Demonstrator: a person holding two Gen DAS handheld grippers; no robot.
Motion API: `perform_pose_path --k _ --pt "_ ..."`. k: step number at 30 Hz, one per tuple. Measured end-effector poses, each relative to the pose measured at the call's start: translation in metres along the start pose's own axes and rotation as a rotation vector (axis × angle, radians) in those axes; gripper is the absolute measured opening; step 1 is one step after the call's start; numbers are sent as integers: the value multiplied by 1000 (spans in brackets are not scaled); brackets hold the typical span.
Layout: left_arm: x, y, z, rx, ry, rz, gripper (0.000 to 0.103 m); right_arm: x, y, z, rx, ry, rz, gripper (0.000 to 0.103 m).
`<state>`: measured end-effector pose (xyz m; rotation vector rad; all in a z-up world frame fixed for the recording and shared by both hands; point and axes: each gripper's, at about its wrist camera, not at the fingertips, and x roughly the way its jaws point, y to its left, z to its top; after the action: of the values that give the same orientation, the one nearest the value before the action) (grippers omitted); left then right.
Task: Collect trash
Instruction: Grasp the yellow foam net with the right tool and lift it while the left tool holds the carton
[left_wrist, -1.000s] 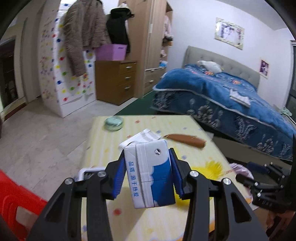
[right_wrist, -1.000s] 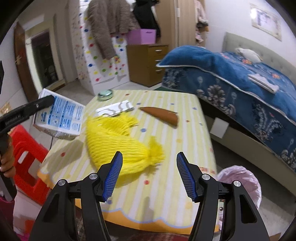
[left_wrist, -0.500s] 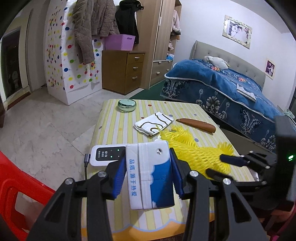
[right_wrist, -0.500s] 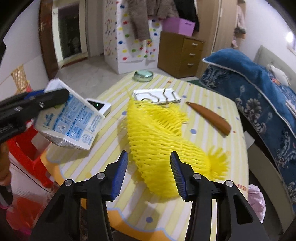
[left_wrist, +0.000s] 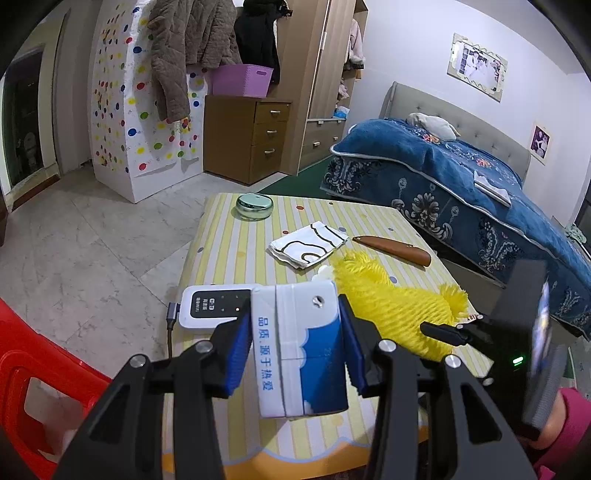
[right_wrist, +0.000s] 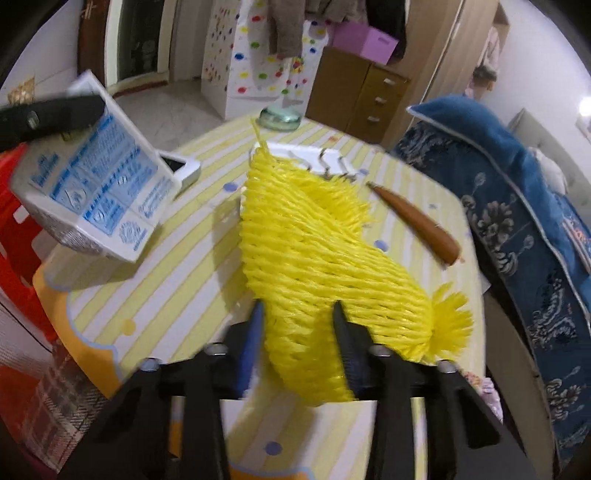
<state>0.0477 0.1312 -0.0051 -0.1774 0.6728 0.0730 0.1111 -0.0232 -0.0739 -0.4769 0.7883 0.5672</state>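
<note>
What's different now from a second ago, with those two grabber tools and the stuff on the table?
The right gripper has come down over the yellow foam net; its jaws are closing with the net's near end between them, pads already against it. The left gripper sank slightly and still clamps the milk carton. Everything else on the striped table stayed put.

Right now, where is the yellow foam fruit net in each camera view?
Left wrist view: the yellow foam fruit net lies right of centre, behind the milk carton.
Right wrist view: the net fills the centre, its near end between the closing jaws.
Shared landmark: the brown curved sheath lies beside it.
</note>
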Motion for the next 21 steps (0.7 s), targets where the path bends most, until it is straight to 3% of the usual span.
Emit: perform_pose_path --k 3,9,21 --pt "-1 -4 1 12 -1 -8 42 -24 -18 0 54 -64 -9 12" --pt "-9 -28 4 54 -21 -43 42 -81 -78 -5 252 -175 17 10" --pt "-15 -102 6 178 -59 -201 42 -138 -142 -53 464 -236 -31 10"
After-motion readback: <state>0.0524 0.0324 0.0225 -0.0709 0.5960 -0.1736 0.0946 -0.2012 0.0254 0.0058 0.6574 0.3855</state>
